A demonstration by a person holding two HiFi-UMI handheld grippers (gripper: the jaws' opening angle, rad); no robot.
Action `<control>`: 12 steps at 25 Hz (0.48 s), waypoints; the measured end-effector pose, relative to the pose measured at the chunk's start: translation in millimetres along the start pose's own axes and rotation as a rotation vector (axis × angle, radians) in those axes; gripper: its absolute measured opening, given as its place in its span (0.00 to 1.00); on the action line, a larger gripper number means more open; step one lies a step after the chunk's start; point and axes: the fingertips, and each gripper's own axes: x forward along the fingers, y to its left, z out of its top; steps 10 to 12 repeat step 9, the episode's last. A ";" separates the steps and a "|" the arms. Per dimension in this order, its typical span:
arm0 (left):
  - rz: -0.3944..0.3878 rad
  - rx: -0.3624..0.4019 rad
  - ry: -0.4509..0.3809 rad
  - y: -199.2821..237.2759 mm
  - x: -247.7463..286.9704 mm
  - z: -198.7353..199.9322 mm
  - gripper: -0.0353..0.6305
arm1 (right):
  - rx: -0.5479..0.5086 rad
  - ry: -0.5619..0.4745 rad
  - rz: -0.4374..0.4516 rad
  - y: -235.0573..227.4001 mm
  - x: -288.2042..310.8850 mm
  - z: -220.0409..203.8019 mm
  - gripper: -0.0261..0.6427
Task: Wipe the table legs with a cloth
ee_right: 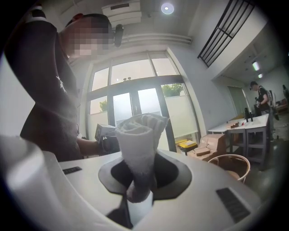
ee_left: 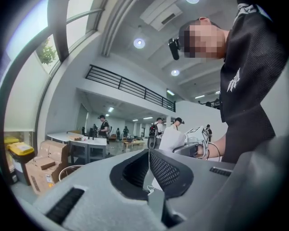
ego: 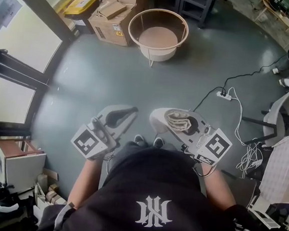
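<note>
A person in a black shirt (ego: 152,198) stands on a grey floor (ego: 103,73) with a tool in each hand, both held out in front at waist height. The right tool (ego: 171,121) is clamped on a rolled white cloth (ego: 179,119). In the right gripper view the cloth (ee_right: 141,135) rises upright from between the black pads of the right tool (ee_right: 140,180) and flares at its top. The left tool (ego: 120,114) carries nothing. In the left gripper view the two dark mesh pads of the left tool (ee_left: 149,158) meet along one line, closed. The two tools sit near each other but apart, just beyond the person's shoes (ego: 147,140). Farther off on the floor stands a round basket (ego: 158,35), with cardboard boxes (ego: 113,16) just to its left. A power strip (ego: 223,95) and its cables lie to the right. In the right gripper view a worktop (ee_right: 246,122) on grey legs (ee_right: 246,144) stands well away at far right, beyond the basket (ee_right: 230,164).
</note>
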 end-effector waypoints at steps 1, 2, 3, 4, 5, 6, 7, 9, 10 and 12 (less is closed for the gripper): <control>0.014 -0.003 -0.003 2.9 3.7 0.4 0.07 | 0.002 0.004 0.008 -5.1 -0.6 0.2 0.16; 0.024 -0.001 -0.003 2.3 6.4 -0.7 0.07 | 0.001 0.007 0.015 -7.6 -2.8 -1.3 0.16; 0.031 0.005 -0.001 -2.2 7.8 -3.6 0.07 | -0.002 0.007 0.020 -6.8 -7.0 -4.5 0.16; 0.035 0.011 0.004 -9.9 7.9 -7.9 0.07 | -0.004 0.004 0.025 -3.2 -12.9 -8.7 0.16; 0.038 0.016 0.009 -19.8 7.3 -12.9 0.07 | -0.004 -0.002 0.029 2.5 -20.1 -13.3 0.16; 0.039 0.019 0.014 -31.0 6.5 -18.1 0.07 | -0.003 -0.008 0.033 9.4 -28.2 -17.5 0.16; 0.039 0.020 0.017 -42.8 5.8 -23.0 0.07 | -0.002 -0.012 0.036 16.9 -36.9 -21.5 0.16; 0.040 0.019 0.022 -67.3 4.4 -32.4 0.07 | -0.002 -0.018 0.041 32.2 -54.8 -29.2 0.16; 0.040 0.019 0.022 -67.3 4.4 -32.4 0.07 | -0.002 -0.018 0.041 32.2 -54.8 -29.2 0.16; 0.040 0.019 0.022 -67.3 4.4 -32.4 0.07 | -0.002 -0.018 0.041 32.2 -54.8 -29.2 0.16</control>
